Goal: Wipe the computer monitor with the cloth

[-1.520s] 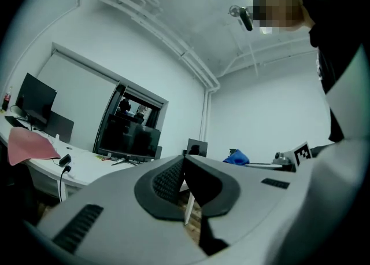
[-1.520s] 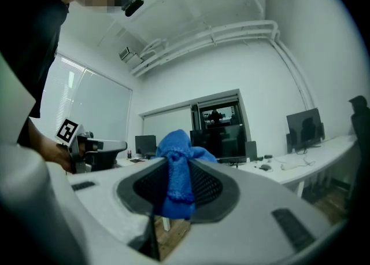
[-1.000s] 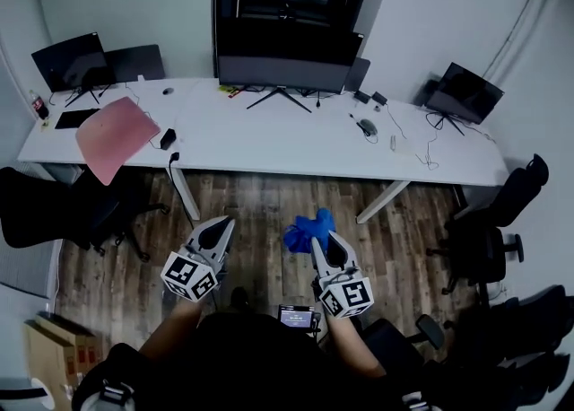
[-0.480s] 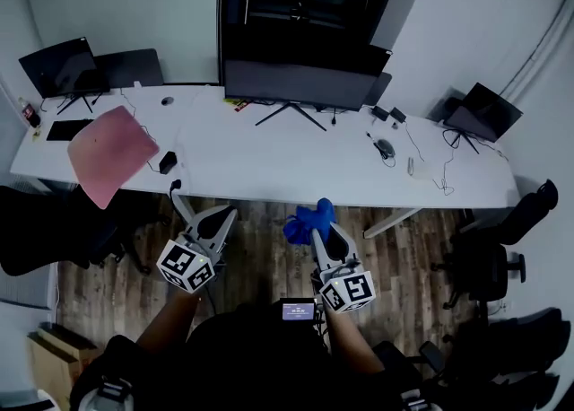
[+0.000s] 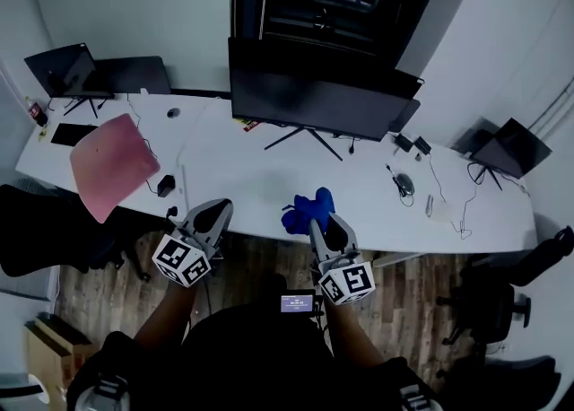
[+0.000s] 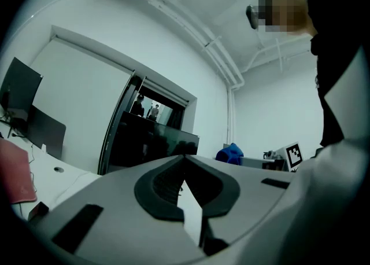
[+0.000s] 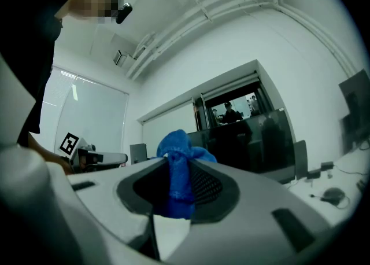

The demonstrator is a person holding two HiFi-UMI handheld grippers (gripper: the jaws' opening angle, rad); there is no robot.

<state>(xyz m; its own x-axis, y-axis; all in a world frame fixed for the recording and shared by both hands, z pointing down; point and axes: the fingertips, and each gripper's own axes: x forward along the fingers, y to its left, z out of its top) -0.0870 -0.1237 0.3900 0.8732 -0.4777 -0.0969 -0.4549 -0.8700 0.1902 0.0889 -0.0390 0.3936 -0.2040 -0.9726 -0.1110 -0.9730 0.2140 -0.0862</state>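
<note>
A wide dark monitor (image 5: 318,100) stands at the back middle of the long white desk (image 5: 224,162). My right gripper (image 5: 316,221) is shut on a bunched blue cloth (image 5: 303,211), held over the desk's front edge well short of the screen. The cloth (image 7: 176,168) sticks up between the right jaws, with the monitor (image 7: 254,142) beyond it. My left gripper (image 5: 218,213) hovers at the desk's front edge, jaws together and nothing between them. In the left gripper view, the monitor (image 6: 150,142) and the blue cloth (image 6: 230,153) show ahead.
A pink pad (image 5: 112,162) leans at the desk's left end. Smaller monitors stand at far left (image 5: 63,68) and far right (image 5: 507,144). A mouse (image 5: 405,182), cables and black office chairs (image 5: 45,239) are around. Wood floor lies below.
The view has closed in on the desk. Both grippers, earlier over the wood floor, now sit at the desk's front edge, the cloth still in the right one.
</note>
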